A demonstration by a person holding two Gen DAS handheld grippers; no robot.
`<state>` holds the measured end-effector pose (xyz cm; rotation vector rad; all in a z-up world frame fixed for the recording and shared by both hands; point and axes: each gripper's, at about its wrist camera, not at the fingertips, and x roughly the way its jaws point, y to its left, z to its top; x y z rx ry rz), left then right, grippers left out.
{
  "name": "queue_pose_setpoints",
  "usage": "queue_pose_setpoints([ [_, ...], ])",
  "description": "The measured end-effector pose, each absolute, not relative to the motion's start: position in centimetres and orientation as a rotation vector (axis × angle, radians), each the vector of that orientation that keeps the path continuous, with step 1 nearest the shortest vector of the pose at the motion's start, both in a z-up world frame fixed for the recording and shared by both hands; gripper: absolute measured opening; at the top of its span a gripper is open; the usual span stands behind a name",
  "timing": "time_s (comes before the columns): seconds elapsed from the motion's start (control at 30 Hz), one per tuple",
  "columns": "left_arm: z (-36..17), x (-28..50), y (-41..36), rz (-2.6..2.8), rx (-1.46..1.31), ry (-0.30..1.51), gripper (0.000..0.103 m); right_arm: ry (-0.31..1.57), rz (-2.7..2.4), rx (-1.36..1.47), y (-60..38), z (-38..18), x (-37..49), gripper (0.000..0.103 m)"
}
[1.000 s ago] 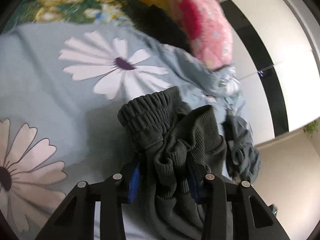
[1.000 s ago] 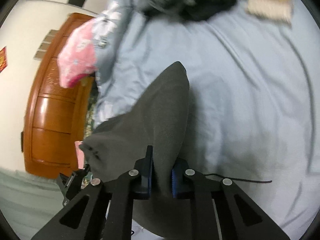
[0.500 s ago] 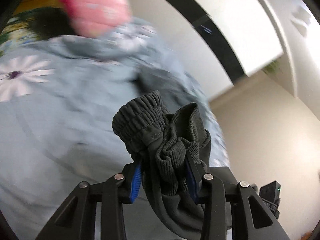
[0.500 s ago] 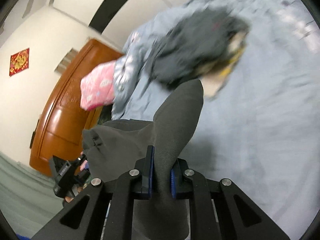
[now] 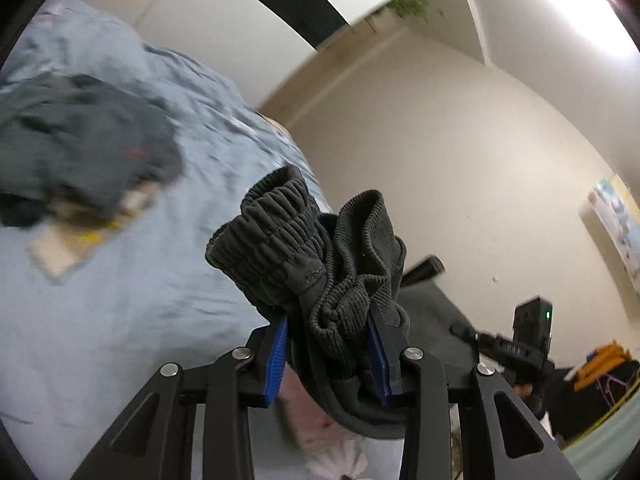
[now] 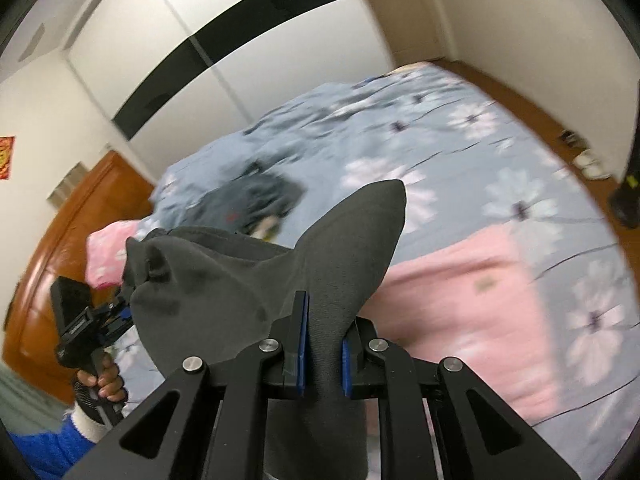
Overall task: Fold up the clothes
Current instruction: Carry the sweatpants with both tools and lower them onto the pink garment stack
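Observation:
My left gripper [image 5: 328, 344] is shut on the bunched ribbed waistband and cuff of a dark grey garment [image 5: 304, 248], held up above the bed. My right gripper [image 6: 322, 356] is shut on another fold of the same dark grey garment [image 6: 248, 276], which stretches across to the left gripper [image 6: 116, 316] seen at the left of the right wrist view. The right gripper's body [image 5: 520, 344] shows at the right of the left wrist view. The garment hangs in the air between the two.
A blue daisy-print bedsheet [image 6: 460, 152] covers the bed. A pile of dark clothes [image 5: 80, 140] lies on it, also in the right wrist view [image 6: 256, 200]. A pink cloth [image 6: 472, 292] lies below the garment. A pink pillow [image 6: 104, 256] and wooden headboard [image 6: 48, 240] are left.
Both grippers have lifted and swung up with the grey garment still held. The views have tilted from the bedsheet toward the walls and wardrobe.

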<state>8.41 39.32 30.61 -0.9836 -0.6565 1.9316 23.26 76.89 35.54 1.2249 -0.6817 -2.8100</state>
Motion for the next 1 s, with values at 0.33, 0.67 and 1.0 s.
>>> queue_pose_setpoints([
  [0.33, 24.9, 11.8, 46.1, 1.857, -1.141, -0.592, 0.037, -0.706, -2.866, 1.389, 89.5, 30.8, 22.9, 0.013],
  [0.67, 21.9, 14.5, 50.2, 1.795, -1.263, -0.514, 0.044, -1.02, -2.854, 1.43, 93.3, 23.3, 25.1, 0.018],
  [1.0, 27.6, 15.9, 46.1, 1.991, -1.167, -0.283, 0.055, -0.982, -2.975, 1.475, 93.5, 25.9, 27.0, 0.042],
])
